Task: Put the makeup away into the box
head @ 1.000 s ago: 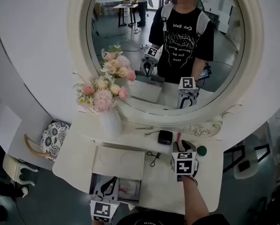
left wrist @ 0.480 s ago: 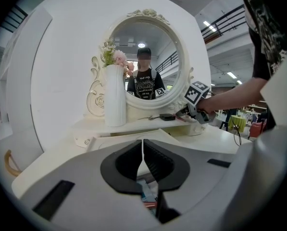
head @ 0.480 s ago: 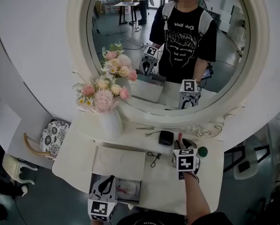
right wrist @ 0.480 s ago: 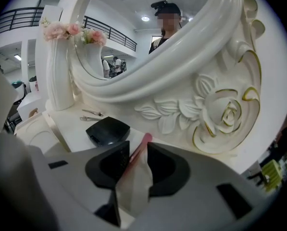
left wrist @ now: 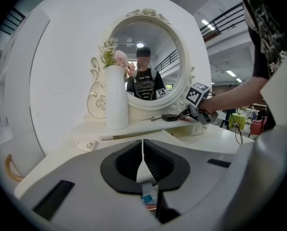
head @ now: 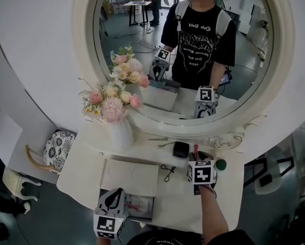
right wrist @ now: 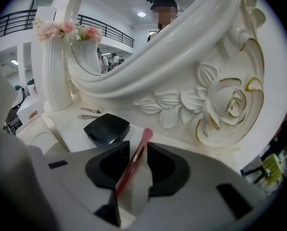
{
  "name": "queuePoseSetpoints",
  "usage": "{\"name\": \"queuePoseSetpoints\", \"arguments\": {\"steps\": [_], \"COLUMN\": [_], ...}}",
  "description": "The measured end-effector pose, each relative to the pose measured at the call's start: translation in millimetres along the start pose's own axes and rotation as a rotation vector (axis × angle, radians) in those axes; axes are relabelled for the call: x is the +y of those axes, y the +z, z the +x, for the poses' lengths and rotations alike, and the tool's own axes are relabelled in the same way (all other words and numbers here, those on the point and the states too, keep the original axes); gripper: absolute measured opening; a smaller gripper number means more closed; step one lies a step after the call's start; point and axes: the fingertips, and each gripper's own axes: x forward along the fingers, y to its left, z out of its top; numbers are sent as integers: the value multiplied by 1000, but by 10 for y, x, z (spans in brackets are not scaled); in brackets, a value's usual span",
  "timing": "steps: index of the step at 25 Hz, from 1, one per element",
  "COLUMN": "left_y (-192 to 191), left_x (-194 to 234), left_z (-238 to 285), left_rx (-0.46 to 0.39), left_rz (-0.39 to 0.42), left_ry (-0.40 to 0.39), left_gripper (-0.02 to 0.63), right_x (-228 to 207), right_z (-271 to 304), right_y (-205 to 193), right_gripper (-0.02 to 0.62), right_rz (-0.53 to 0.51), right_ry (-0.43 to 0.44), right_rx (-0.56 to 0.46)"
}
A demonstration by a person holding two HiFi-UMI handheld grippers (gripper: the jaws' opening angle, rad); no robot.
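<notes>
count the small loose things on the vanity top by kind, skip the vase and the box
black compact: 1
pink brush: 1
thin metal clips: 2
green round piece: 1
black looped wire piece: 1
total: 6

Not much to read here, honestly. The shirt (head: 198,34) reflected in the mirror (head: 86,60) has two rows of white lettering across the chest, plus smaller print under the graphic. It's all reversed and too small, so I can't make out any words. The cube (head: 202,172) on the right gripper (head: 196,157) and the one on the left gripper (head: 113,197) carry only black-and-white square patterns, no letters or digits. Below the left gripper's jaws there's a label (left wrist: 147,199) with blue print, too blurred to read.
</notes>
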Motion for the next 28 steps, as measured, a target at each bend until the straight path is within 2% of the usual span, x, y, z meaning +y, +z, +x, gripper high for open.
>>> {"name": "queuePoseSetpoints", "arguments": {"steps": [8, 13, 18, 22, 25, 28], "left_y": [-26, 18, 139, 147, 125, 108], "left_x": [39, -13, -125, -146, -120, -117], "left_z": [-1, 14, 67, 75, 55, 36], "left_rx": [19, 26, -7, -13, -8, -8], "left_rz": [9, 41, 68, 60, 60, 47], "left_ry": [1, -7, -42, -44, -40, -33], "left_gripper": [23, 23, 23, 23, 23, 23], "right_x": [-20, 2, -12, -84, -118, -122], "right_z": [8, -2, 5, -28, -76, -111], "right_y": [-15, -26, -22, 16, 32, 31], "right_gripper": [104, 52, 52, 49, 49, 49], "right_rz": [18, -33, -28, 31, 91, 92], "right_ry": [11, 30, 28, 5, 22, 38], "right_rx": [21, 22, 20, -26, -69, -78]}}
